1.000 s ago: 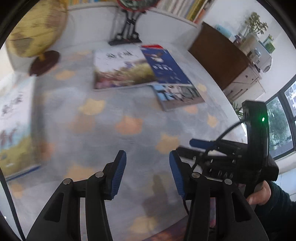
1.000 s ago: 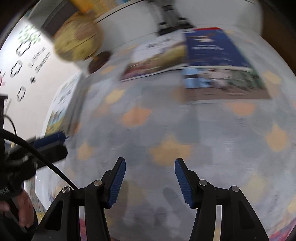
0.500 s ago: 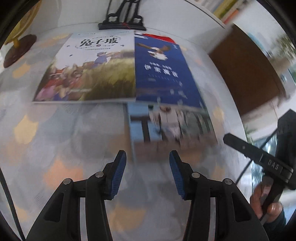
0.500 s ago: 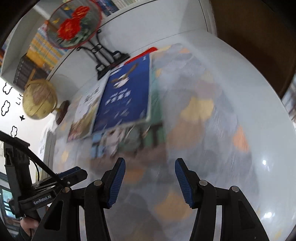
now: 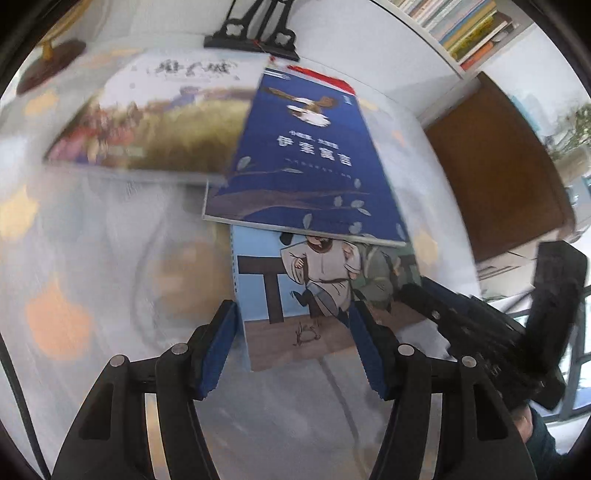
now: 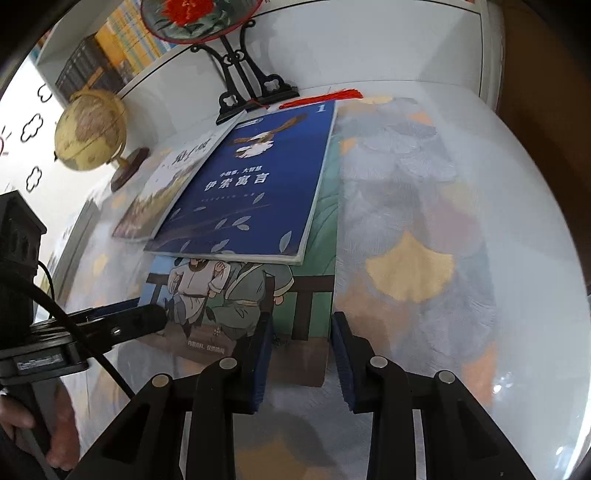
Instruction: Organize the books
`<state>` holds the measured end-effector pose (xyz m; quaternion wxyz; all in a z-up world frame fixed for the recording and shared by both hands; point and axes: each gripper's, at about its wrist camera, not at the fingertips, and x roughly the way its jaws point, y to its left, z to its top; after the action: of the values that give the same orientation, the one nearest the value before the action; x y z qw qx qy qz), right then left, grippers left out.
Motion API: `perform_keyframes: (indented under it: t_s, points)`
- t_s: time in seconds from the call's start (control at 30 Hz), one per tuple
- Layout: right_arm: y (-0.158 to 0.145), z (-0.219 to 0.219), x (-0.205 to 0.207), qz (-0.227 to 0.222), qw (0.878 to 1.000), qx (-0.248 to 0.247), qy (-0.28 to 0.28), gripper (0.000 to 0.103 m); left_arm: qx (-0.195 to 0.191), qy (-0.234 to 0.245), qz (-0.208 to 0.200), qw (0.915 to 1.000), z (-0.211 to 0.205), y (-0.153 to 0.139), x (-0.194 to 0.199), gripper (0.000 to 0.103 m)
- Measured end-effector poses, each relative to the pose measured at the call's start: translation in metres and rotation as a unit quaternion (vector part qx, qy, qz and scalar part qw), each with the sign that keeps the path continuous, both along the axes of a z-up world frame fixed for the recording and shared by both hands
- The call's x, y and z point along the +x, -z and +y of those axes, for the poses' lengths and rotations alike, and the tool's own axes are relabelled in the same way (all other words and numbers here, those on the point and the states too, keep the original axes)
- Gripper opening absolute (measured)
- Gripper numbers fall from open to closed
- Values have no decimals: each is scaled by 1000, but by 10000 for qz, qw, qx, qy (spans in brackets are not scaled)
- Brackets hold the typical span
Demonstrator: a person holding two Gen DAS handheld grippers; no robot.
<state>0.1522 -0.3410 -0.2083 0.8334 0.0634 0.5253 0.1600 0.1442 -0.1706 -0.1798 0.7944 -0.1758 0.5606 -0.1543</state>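
Observation:
Three books lie overlapping on the leaf-patterned tablecloth. A dark blue book [image 5: 306, 166] [image 6: 251, 184] rests on an illustrated book with robed figures [image 5: 314, 288] [image 6: 240, 295] and on a grass-cover book [image 5: 155, 122] [image 6: 166, 184]. My left gripper [image 5: 293, 347] hovers over the illustrated book's near left corner. Its jaws are opening and the pads touch nothing. My right gripper [image 6: 301, 350] hovers at that book's near right corner. Its jaws are closing, with the book's edge seen between them but not pinched. Each gripper shows in the other's view: the left gripper [image 6: 140, 315] and the right gripper [image 5: 417, 295].
A globe [image 6: 90, 129] stands at the back left. A black stand holding a round fan [image 6: 251, 85] sits behind the books, with a red tassel [image 6: 325, 98] beside it. Shelves of books [image 5: 469, 26] line the back wall. A brown cabinet [image 5: 491, 166] stands to the right.
Both grippers have moved in over the stacked books, which now fill the views. The left jaws stand wider than before and the right jaws narrower.

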Motion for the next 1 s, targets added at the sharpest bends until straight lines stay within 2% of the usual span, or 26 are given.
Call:
perform_keyframes:
  t_s: [0.13, 0.27, 0.37, 0.47, 0.53, 0.6, 0.67, 0.77, 0.87, 0.93, 1.0]
  points:
    - [-2, -20, -21, 210, 9994, -1, -267, 32, -219, 99, 54, 9997, -16, -3, -49, 59]
    - [-6, -42, -66, 501, 9968, -47, -615, 34, -395, 91, 153, 9991, -30, -5, -110, 59]
    - [-5, -48, -102, 701, 9929, -150, -952, 42, -450, -7, 250, 9987, -39, -6, -156, 59]
    - [-5, -48, -137, 559, 9882, -597, -1293, 44, -679, -138, 342, 9970, -48, -1, -191, 59]
    - [-5, -53, -146, 529, 9881, -582, -1323, 43, -663, -334, 256, 9969, -49, -2, -206, 59]
    - [-10, -61, -149, 481, 9908, -483, -1168, 43, -576, -563, 96, 9967, -44, -10, -207, 59]
    - [-24, -68, -149, 178, 9942, -343, -1006, 43, -447, -848, -98, 9953, -36, -24, -206, 59]
    - [-40, -64, -143, -70, 9947, -87, -1023, 43, -126, -1104, -131, 9937, -27, -36, -191, 59]
    - [-39, -50, -127, 17, 9946, 76, -1038, 42, 15, -1237, -102, 9923, -20, -36, -174, 59]
    - [-31, -41, -114, 141, 9960, -68, -878, 35, -9, -1328, 32, 9911, -18, -27, -156, 59]
    - [-24, -35, -104, 328, 9949, 170, -937, 33, 72, -1466, 110, 9891, -15, -18, -150, 59]
